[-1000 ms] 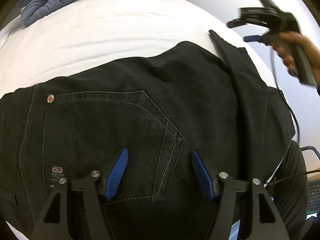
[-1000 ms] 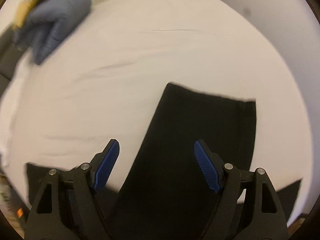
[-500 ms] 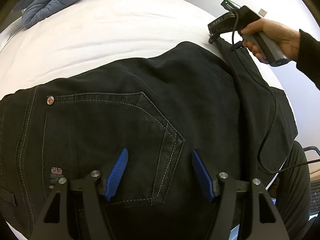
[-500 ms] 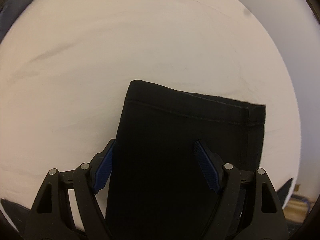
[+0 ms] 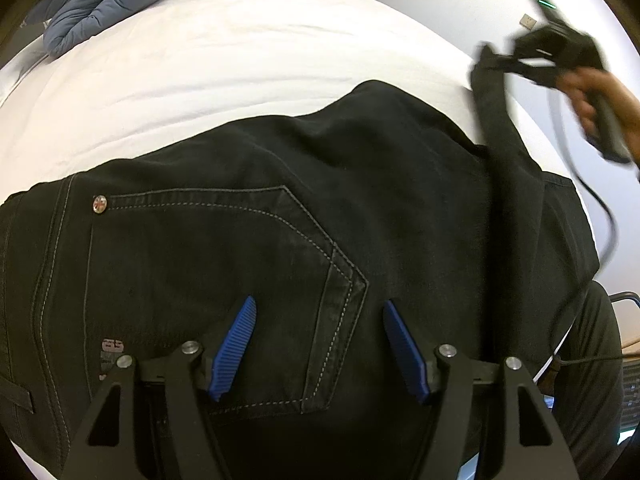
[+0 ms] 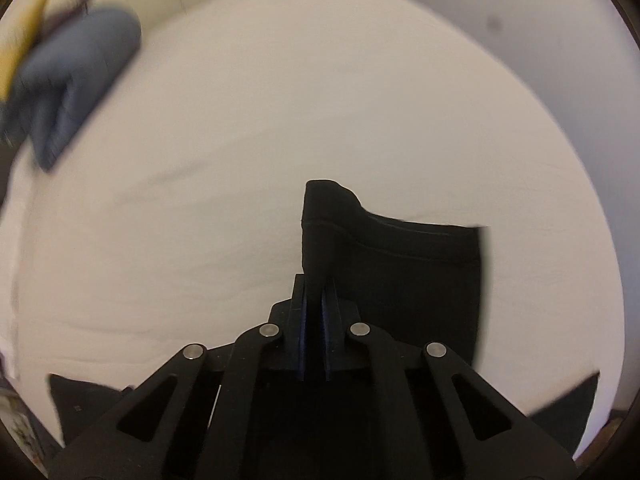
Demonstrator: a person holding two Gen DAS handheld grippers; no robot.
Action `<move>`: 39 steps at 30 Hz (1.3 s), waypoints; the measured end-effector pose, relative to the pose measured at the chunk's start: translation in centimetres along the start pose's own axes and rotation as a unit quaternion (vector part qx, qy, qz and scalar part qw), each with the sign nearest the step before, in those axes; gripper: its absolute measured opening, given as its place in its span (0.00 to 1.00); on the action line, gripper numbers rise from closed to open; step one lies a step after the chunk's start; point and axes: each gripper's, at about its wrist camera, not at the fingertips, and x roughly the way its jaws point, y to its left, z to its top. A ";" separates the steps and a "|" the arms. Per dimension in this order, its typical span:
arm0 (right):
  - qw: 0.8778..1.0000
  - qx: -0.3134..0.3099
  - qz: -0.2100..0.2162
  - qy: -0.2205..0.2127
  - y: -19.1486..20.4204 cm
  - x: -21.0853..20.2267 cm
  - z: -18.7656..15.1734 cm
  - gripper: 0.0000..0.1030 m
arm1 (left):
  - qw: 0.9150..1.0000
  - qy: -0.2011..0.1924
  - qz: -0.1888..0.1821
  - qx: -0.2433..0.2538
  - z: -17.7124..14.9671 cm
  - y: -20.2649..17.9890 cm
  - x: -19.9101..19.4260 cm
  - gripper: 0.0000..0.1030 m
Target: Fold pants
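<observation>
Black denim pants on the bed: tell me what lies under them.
Under the black denim pants lies the white bed sheet, bare beyond them. What the fabric covers cannot be seen. The right gripper has just closed its fingers on the lifted leg hem.

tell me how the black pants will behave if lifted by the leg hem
Likely floppy: the hem buckles upward where the right gripper pinches it. The black pants look like stitched denim, so probably fairly heavy and draggy. Unlikely to slip from the ribbed jaws.
</observation>
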 end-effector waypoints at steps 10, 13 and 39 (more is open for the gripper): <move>0.966 0.223 0.041 -0.122 -15.8 -12.1 -13.4 0.05 | 1.000 0.014 0.020 0.017 0.8 -1.7 1.2 0.80; 0.952 0.283 0.033 -0.112 -18.0 -9.7 -17.4 0.05 | 0.999 0.022 0.029 0.021 1.3 -2.7 1.7 0.88; 0.922 0.376 0.058 -0.069 -27.7 -4.5 -22.7 0.03 | 0.996 0.061 0.059 0.021 3.7 -6.1 4.0 0.95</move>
